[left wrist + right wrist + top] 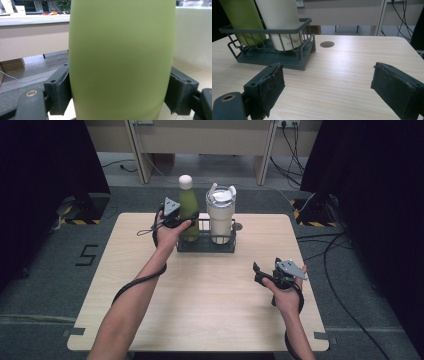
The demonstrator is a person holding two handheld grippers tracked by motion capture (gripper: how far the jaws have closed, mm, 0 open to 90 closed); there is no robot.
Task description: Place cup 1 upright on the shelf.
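Left gripper (186, 221) clamps the upright green bottle (188, 205), forearm outstretched.

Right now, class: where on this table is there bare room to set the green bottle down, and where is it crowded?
Free: the wide table between rack and near edge, left of the right tongs; also the table's left side. Crowded: the rack, holding bottle and tumbler, with the left tongs clamped on the bottle.
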